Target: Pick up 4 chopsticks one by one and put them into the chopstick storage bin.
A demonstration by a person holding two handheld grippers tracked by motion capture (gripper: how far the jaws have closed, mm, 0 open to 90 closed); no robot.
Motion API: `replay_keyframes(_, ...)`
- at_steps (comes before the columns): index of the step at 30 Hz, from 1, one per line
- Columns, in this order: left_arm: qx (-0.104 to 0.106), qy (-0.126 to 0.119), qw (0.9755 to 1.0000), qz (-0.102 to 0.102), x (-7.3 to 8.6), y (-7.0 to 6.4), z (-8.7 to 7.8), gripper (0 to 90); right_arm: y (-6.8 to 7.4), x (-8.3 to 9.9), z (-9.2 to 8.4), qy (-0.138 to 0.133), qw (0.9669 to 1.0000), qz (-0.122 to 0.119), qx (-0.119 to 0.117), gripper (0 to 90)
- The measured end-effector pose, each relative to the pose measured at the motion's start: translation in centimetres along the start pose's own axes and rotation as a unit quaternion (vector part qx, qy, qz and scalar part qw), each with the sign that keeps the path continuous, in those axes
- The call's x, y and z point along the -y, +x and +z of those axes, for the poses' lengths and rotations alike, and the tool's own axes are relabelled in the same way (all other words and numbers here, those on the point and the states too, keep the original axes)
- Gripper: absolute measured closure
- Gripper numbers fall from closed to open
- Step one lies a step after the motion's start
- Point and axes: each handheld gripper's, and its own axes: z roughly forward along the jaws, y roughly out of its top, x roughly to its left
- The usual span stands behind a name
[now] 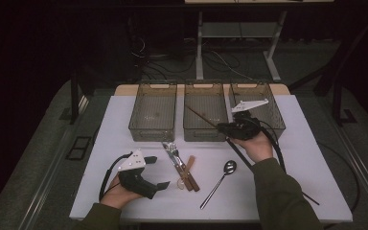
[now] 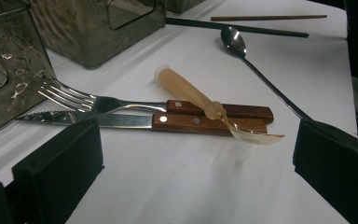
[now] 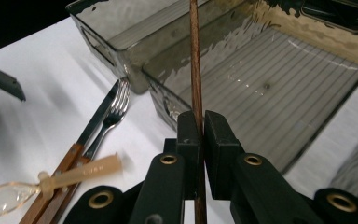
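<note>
White surface [image 1: 287, 158]: the right hand-held gripper [image 3: 199, 122] pinches a brown chopstick [image 3: 195, 56]; it should tip gently into the middle bin [image 1: 206, 125]. The left hand-held gripper [image 2: 196, 154] waits wide open, empty.

2 black grippers [image 1: 159, 172] with brass screws, grey plates, black cables; olive sleeves [image 1: 280, 194]

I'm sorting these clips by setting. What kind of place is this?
Probably a lab or recording room, not a kitchen: a white table with three smoky clear plastic bins, cutlery laid out, loose cables on the floor and dark surroundings.
</note>
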Motion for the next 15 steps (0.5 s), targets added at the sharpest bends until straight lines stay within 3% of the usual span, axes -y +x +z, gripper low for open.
replay_keyframes(15,0.009,0.000,1.0000,-0.003,0.0,0.0,0.2,0.7,1.1,-3.2,2.8,0.005,1.0000,0.002,-0.004,84.8)
